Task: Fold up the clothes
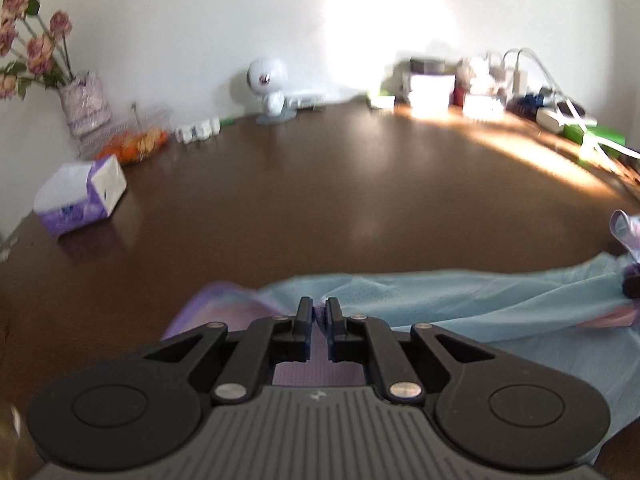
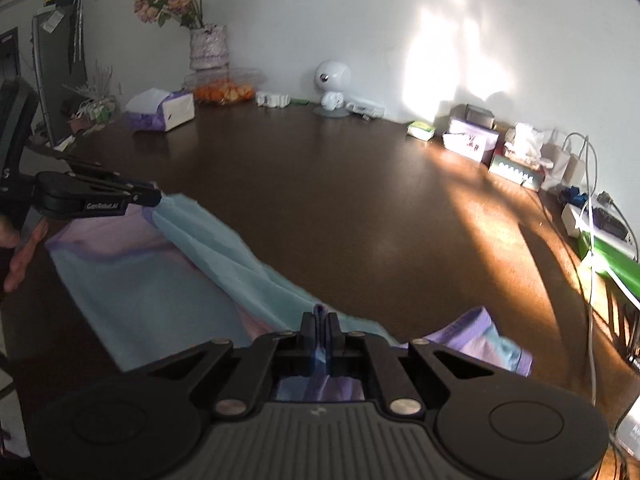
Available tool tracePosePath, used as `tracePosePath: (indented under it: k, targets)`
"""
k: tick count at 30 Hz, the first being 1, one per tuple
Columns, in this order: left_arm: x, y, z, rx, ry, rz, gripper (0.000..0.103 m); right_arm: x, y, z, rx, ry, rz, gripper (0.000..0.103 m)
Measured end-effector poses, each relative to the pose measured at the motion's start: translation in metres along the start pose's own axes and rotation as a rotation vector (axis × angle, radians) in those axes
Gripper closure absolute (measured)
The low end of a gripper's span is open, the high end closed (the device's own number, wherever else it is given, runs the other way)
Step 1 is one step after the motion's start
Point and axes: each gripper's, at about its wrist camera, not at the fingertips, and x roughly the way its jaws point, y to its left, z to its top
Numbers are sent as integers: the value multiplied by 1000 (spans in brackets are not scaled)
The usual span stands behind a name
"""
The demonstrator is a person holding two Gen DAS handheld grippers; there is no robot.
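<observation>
Left gripper (image 1: 319, 312): jaws pressed together, pinching a purple edge of the garment (image 1: 460, 300). Right gripper (image 2: 320, 326): jaws pressed together on a bunched purple hem of the same garment.

The garment, light blue mesh with purple trim, lies along the near edge of the table (image 1: 320, 184), stretched between the two grippers, with a raised fold running from one pinch point to the other. One purple-trimmed corner lies flat just beside the right gripper.

Beyond the garment, a broad stretch of bare dark tabletop reaches to the wall. Items line that far edge: tissue pack (image 1: 80, 196), vase (image 1: 84, 104), white figurine (image 1: 268, 88), boxes (image 2: 472, 140) and cables (image 2: 588, 184) at the far right.
</observation>
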Motion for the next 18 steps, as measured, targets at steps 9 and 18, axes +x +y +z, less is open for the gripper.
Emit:
tracePosePath:
  k: [9,18]
  targets:
    - [-12,27,-18,-124,12,-46,43,-40,-25,-6,78,-69,-69,66]
    - [31,58,1,-266,57,-19,79,25,-94,1,282,53,-224,75]
